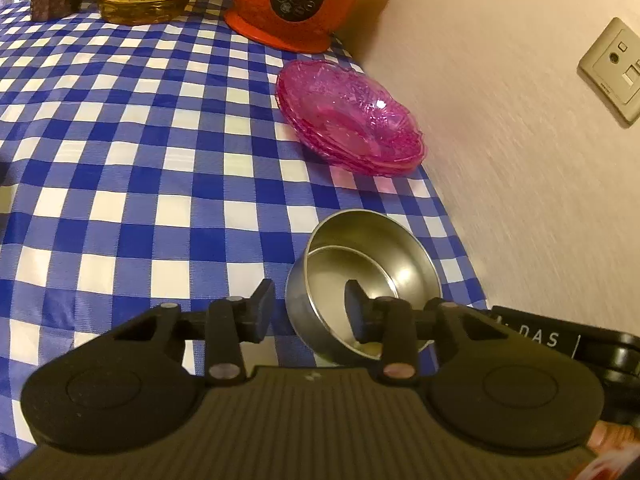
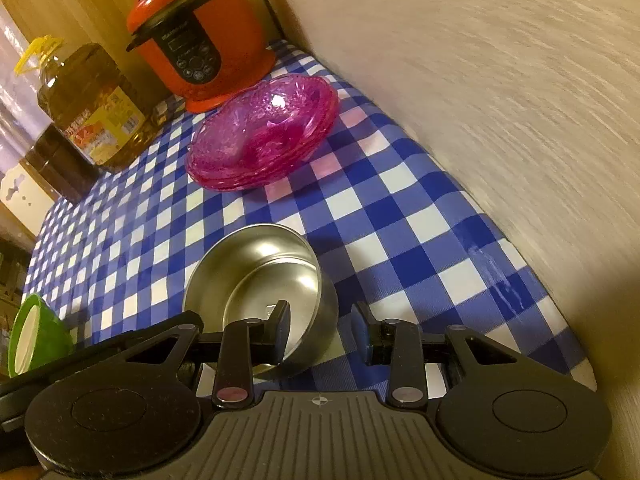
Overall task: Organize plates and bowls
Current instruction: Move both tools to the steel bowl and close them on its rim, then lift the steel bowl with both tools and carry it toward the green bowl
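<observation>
Straddling rim of nested steel bowls (image 1: 362, 276) near table's (image 1: 120, 200) wall-side edge: left gripper (image 1: 310, 312) and right gripper (image 2: 320, 332) both spread, one finger inside, probably seating stack. Pink glass plates (image 2: 264, 132) sitting stacked farther along same edge.

Both wrist cameras sat low over the tabletop (image 1: 120, 140), looking forward toward the far red cooker (image 2: 200, 40). The left view faced the steel bowls (image 1: 360, 276) from their left, the right view from their right; both shared the pink plates (image 2: 264, 132).
</observation>
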Demonstrator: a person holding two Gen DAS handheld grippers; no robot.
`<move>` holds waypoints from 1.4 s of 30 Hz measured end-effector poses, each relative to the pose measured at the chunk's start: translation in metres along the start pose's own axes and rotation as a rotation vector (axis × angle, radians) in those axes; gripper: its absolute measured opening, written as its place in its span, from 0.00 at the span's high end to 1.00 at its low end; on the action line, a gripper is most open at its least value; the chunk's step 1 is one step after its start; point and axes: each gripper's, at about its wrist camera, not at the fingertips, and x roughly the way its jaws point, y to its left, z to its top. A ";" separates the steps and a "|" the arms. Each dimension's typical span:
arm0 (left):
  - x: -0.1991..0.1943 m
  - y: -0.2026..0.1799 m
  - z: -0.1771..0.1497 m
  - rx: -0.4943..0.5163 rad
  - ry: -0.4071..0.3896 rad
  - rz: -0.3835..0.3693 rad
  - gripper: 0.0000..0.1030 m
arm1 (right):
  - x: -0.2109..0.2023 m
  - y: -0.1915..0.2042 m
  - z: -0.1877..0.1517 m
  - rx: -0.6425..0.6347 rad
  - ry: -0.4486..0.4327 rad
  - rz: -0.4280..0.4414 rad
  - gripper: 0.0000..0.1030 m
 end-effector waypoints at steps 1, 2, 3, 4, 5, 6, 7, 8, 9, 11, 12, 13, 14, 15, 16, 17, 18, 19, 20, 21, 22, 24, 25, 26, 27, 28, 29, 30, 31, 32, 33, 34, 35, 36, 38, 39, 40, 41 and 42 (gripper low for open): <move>0.001 -0.001 0.000 0.003 0.002 -0.001 0.72 | 0.002 0.000 0.001 -0.001 0.005 0.000 0.66; 0.003 -0.001 0.001 0.007 0.003 0.000 0.75 | 0.004 0.001 0.001 0.000 0.008 0.000 0.66; 0.004 -0.002 0.001 0.010 0.005 0.003 0.76 | 0.006 0.001 0.002 0.000 0.012 -0.001 0.66; 0.005 -0.002 0.001 0.013 0.005 0.005 0.76 | 0.008 0.002 0.002 -0.001 0.016 -0.003 0.66; 0.006 -0.002 0.001 0.014 0.006 0.006 0.77 | 0.009 0.002 0.002 0.000 0.020 -0.003 0.66; 0.008 -0.002 0.001 0.015 0.009 0.007 0.80 | 0.011 0.002 0.003 0.001 0.023 -0.001 0.66; 0.009 -0.002 0.001 0.017 0.013 0.008 0.80 | 0.012 0.003 0.003 0.003 0.025 -0.001 0.66; 0.010 -0.002 0.001 0.019 0.015 0.009 0.81 | 0.012 0.003 0.002 0.002 0.026 -0.003 0.66; 0.010 -0.002 0.001 0.020 0.017 0.010 0.83 | 0.013 0.003 0.002 0.002 0.029 -0.005 0.66; 0.012 -0.003 0.002 0.022 0.019 0.012 0.84 | 0.015 0.003 0.002 0.005 0.032 -0.004 0.68; 0.012 -0.003 0.002 0.023 0.020 0.014 0.85 | 0.015 0.004 0.002 0.006 0.032 -0.004 0.71; 0.013 -0.002 0.002 0.022 0.021 0.014 0.86 | 0.016 0.005 0.002 0.006 0.035 -0.008 0.73; 0.013 -0.002 0.002 0.023 0.022 0.014 0.88 | 0.017 0.004 0.002 0.007 0.037 -0.012 0.77; 0.014 -0.002 0.002 0.025 0.024 0.016 0.88 | 0.018 0.004 0.002 0.010 0.040 -0.013 0.79; 0.014 -0.002 0.002 0.027 0.027 0.018 0.88 | 0.019 0.004 0.002 0.014 0.041 -0.012 0.79; 0.015 -0.002 0.002 0.027 0.027 0.017 0.89 | 0.019 0.004 0.002 0.016 0.043 -0.011 0.81; 0.015 -0.002 0.003 0.028 0.028 0.014 0.90 | 0.020 0.004 0.002 0.016 0.045 -0.012 0.83; 0.015 -0.002 0.003 0.029 0.029 0.012 0.91 | 0.020 0.005 0.002 0.018 0.046 -0.014 0.85; 0.015 -0.003 0.003 0.031 0.030 0.012 0.91 | 0.021 0.005 0.002 0.019 0.046 -0.015 0.88; 0.015 -0.003 0.003 0.035 0.029 0.016 0.92 | 0.021 0.005 0.002 0.018 0.046 -0.014 0.89; 0.015 -0.004 0.003 0.038 0.029 0.018 0.92 | 0.020 0.006 0.001 0.015 0.045 -0.017 0.89; 0.014 -0.004 0.002 0.040 0.031 0.020 0.92 | 0.020 0.007 0.001 0.007 0.043 -0.024 0.90; 0.014 -0.005 0.001 0.041 0.031 0.021 0.92 | 0.020 0.008 0.001 0.004 0.042 -0.028 0.90; 0.013 -0.005 0.000 0.043 0.031 0.024 0.92 | 0.020 0.008 0.001 0.002 0.040 -0.030 0.90; 0.013 -0.005 0.000 0.043 0.031 0.026 0.92 | 0.019 0.009 0.000 0.001 0.039 -0.029 0.90; 0.011 -0.005 -0.001 0.042 0.031 0.028 0.92 | 0.019 0.009 0.000 -0.002 0.038 -0.027 0.90; 0.010 -0.004 -0.002 0.041 0.030 0.029 0.92 | 0.018 0.010 -0.001 -0.005 0.037 -0.025 0.90; 0.008 -0.003 -0.002 0.039 0.029 0.030 0.92 | 0.017 0.011 -0.002 -0.007 0.036 -0.024 0.90; 0.007 -0.003 -0.003 0.036 0.027 0.030 0.92 | 0.016 0.012 -0.003 -0.009 0.034 -0.023 0.90; 0.004 -0.002 -0.004 0.034 0.024 0.030 0.92 | 0.016 0.013 -0.003 -0.012 0.033 -0.022 0.90; 0.002 -0.001 -0.004 0.032 0.022 0.032 0.92 | 0.015 0.014 -0.004 -0.014 0.032 -0.021 0.90; -0.001 0.000 -0.004 0.029 0.019 0.034 0.92 | 0.013 0.016 -0.005 -0.015 0.032 -0.018 0.90; -0.004 0.001 -0.005 0.026 0.016 0.035 0.92 | 0.012 0.017 -0.006 -0.018 0.032 -0.015 0.90; -0.007 0.003 -0.005 0.024 0.014 0.037 0.92 | 0.011 0.019 -0.007 -0.021 0.032 -0.012 0.90; -0.015 0.006 -0.006 0.017 0.008 0.041 0.92 | 0.009 0.023 -0.009 -0.027 0.031 -0.004 0.91; -0.018 0.008 -0.006 0.014 0.003 0.043 0.92 | 0.007 0.026 -0.010 -0.030 0.030 0.000 0.91; -0.023 0.010 -0.006 0.013 -0.002 0.047 0.92 | 0.006 0.029 -0.011 -0.033 0.029 0.006 0.91; -0.027 0.012 -0.007 0.011 -0.006 0.051 0.92 | 0.005 0.032 -0.012 -0.037 0.028 0.011 0.91; -0.031 0.014 -0.007 0.008 -0.010 0.054 0.92 | 0.003 0.035 -0.013 -0.041 0.028 0.016 0.91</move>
